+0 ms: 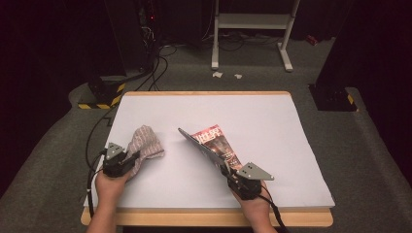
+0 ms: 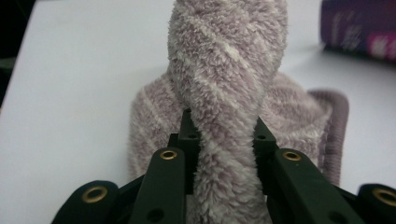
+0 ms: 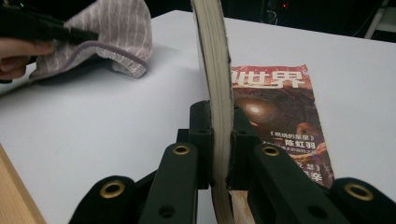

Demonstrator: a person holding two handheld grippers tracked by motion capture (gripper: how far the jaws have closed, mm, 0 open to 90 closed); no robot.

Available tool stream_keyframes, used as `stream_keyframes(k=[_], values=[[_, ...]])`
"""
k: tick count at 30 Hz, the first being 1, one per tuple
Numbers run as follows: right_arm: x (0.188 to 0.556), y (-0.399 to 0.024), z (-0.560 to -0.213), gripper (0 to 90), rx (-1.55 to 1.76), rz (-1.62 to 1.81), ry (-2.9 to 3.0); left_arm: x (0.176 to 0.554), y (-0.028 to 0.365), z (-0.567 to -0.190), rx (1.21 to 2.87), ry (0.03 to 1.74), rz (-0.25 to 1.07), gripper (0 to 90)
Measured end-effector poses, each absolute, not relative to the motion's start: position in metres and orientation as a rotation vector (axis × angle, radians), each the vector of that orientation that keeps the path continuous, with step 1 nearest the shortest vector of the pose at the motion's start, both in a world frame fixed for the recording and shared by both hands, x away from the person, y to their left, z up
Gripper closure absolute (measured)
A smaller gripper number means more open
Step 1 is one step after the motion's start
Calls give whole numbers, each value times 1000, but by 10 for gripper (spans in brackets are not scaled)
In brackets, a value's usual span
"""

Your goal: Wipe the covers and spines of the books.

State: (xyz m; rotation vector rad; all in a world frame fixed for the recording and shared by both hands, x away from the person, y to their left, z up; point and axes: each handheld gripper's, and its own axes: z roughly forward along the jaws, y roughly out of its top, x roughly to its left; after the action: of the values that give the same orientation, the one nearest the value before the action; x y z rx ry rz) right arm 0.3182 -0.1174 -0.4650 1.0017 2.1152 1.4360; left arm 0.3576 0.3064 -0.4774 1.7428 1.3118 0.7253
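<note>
At lower left a fuzzy mauve striped sock (image 1: 145, 141) is pinched by the left tongs (image 1: 130, 158) — and the red-covered paperback magazine's (image 1: 214, 141) pages are clamped by the right tongs (image 1: 226, 170), lifted open.

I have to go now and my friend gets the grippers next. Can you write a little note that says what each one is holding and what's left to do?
Left gripper: shut on the fuzzy striped cloth, pinching a bunched-up fold; the rest of it rests on the white table.
Right gripper: shut on the magazine, gripping the bottom edge of a stack of pages lifted upright. The cover with red lettering lies flat on the table under them.
Done: both things are gripped, and the magazine is propped open.
Left: probably bring the cloth over to the magazine, perhaps to wipe it. Keep both grips tight so nothing drops.
</note>
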Motion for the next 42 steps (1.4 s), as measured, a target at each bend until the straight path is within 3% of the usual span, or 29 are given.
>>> stream_keyframes(k=[5,17,29,42], values=[[317,-116,-466,840,991,1432,2126,359,298,-462,1684,1295,809,737],[318,-117,-467,839,987,1444,2135,382,245,-427,1735,1127,809,735],[318,-116,-467,840,980,1439,2145,401,171,-446,1831,1002,688,734],[318,-116,-469,840,978,1440,2152,361,140,-435,1761,832,550,734]])
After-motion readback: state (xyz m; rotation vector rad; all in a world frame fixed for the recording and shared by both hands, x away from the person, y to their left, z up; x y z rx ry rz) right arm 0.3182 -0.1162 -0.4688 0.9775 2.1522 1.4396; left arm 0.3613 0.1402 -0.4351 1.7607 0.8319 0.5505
